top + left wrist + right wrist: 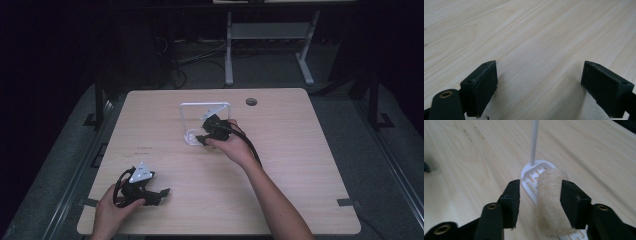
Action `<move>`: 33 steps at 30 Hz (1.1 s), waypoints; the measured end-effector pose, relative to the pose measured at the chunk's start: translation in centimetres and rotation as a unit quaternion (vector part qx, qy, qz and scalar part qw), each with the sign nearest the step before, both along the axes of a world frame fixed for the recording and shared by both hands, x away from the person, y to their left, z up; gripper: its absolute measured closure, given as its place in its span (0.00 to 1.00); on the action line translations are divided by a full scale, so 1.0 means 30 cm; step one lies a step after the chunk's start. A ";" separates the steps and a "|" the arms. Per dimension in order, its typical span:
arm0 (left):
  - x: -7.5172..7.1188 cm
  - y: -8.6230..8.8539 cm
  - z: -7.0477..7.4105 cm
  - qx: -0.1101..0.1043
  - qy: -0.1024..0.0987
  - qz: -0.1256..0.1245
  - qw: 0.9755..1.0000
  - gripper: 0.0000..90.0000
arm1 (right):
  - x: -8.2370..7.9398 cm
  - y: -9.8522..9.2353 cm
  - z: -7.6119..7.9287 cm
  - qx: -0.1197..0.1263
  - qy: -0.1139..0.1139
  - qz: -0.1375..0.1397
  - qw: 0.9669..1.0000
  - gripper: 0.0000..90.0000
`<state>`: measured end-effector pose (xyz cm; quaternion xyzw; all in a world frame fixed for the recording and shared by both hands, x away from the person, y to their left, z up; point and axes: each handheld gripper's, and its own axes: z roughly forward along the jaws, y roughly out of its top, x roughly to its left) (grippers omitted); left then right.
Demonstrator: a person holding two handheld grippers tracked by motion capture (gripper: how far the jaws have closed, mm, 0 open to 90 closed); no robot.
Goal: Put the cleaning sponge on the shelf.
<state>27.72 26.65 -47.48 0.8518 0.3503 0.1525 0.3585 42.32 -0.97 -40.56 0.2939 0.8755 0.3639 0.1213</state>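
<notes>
Lit table, dark room

In the high view the wooden table (300,150) is evenly bright from overhead while everything beyond it sinks into near-black. Both gripper views look soft and slightly blurred; faint shadows lie on the table beside each black jaw, with no glare.

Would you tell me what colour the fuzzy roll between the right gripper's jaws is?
The roll is beige, a pale tan; the right gripper view shows it best.
</notes>
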 end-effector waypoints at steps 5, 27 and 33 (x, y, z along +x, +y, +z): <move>0.000 0.000 0.000 0.000 0.000 0.000 1.000 0.15 | -0.022 -0.003 -0.012 0.010 0.029 0.012 0.999 0.78; 0.000 0.000 0.000 0.000 0.000 0.000 1.000 0.15 | -0.023 -0.019 -0.125 0.008 0.079 0.014 0.997 0.99; 0.000 0.000 0.000 0.000 0.000 0.000 1.000 0.15 | -0.005 -0.035 -0.144 -0.002 0.077 0.001 0.997 0.99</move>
